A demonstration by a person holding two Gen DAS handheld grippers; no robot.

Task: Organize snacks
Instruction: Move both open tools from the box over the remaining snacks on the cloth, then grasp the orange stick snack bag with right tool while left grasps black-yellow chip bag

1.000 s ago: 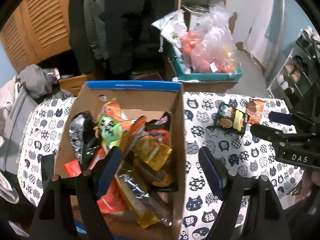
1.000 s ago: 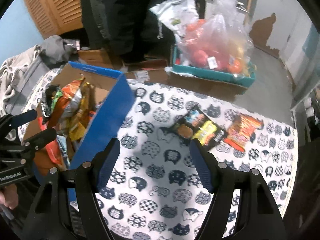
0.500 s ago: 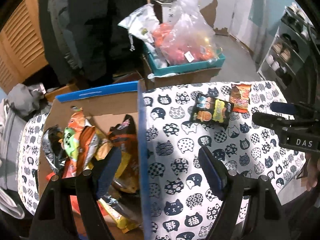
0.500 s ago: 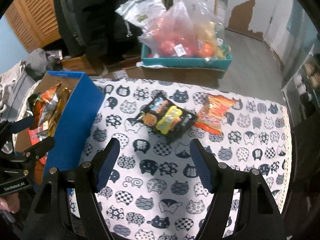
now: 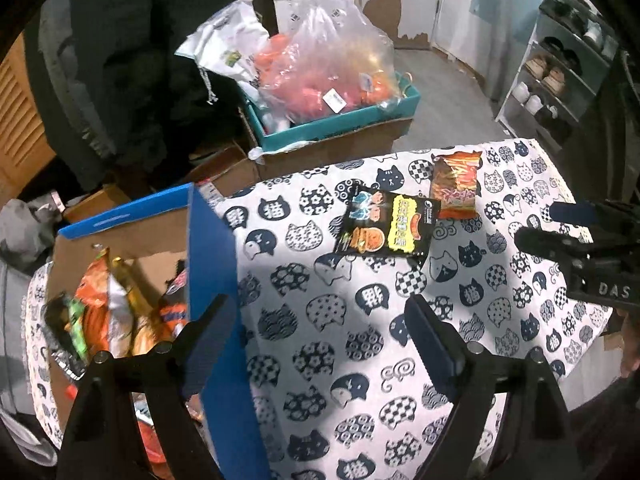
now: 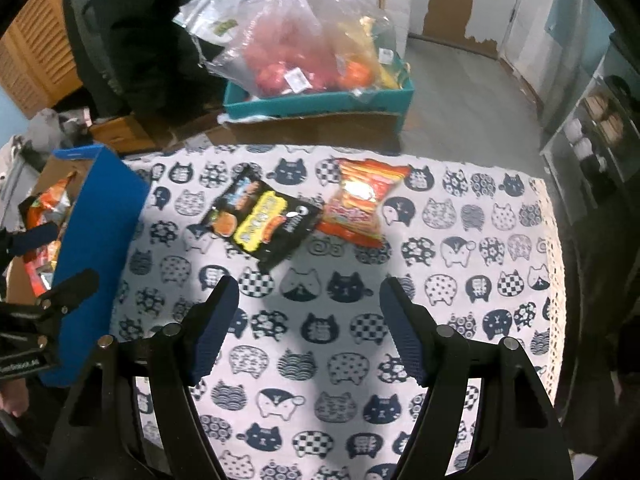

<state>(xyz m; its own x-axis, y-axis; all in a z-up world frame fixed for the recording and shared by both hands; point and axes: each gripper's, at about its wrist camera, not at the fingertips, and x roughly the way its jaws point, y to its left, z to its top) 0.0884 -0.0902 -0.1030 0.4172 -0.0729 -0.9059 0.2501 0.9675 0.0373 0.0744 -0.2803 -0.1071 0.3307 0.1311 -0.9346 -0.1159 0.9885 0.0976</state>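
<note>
Starting at the left, the cardboard box with the blue rim sits on the table, stuffed with snack packets, orange, green and silver, piled against each other. Left gripper hangs above the box's right wall, fingers spread wide, nothing between them. Over to the middle now: a black snack bag lies flat on the cat-print cloth, well apart from the box, and an orange snack bag lies just beside it, corners touching or overlapping. Right gripper hovers over bare cloth near both bags, fingers wide and empty. Plenty of open cloth runs to the table's right edge. Beyond the far edge, a teal box holds a clear plastic bag of fruit.
</note>
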